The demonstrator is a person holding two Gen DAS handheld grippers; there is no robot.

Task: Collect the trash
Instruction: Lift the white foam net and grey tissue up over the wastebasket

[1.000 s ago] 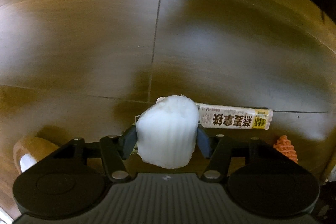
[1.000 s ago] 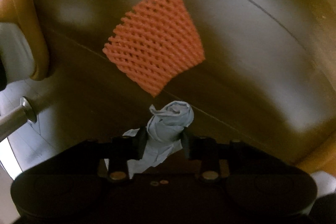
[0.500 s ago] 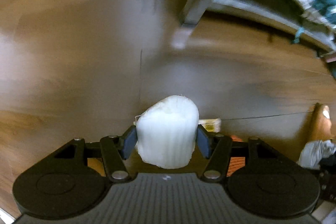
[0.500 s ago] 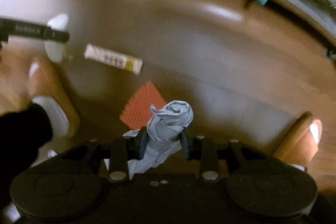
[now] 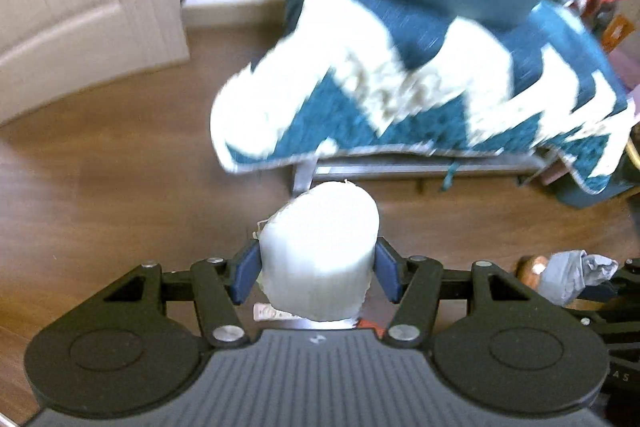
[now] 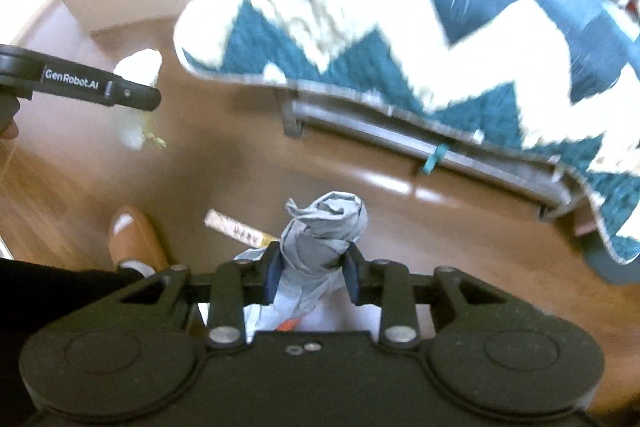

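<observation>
Both tools have come up off the floor since a second ago: the wooden boards that filled each view then now lie well below, and a bed with a teal-and-white zigzag blanket (image 5: 440,99) has come into sight ahead of them.

The left tool (image 5: 318,271) is clamped on a white foam cup-like piece (image 5: 320,255), its blue pads pressing the piece from either side, exactly as before. Below its tips, mostly hidden behind the foam, a printed wrapper (image 5: 272,313) lies on the wooden floor (image 5: 100,207). Off to its right, the other tool's load shows at the picture edge.

The right tool (image 6: 312,277) is closed narrow on a crumpled grey paper wad (image 6: 324,231), the top of the wad sticking up past the pads and a loose tail hanging back toward the tool body. Just left of its tips and beyond them, the same wrapper (image 6: 236,231) lies on the floor; a scrap of orange (image 6: 288,324) shows under the wad. Further left a brown slipper (image 6: 136,243) stands on the floor. The bed's grey metal frame (image 6: 420,147) runs ahead of the tool, under the blanket edge.
</observation>
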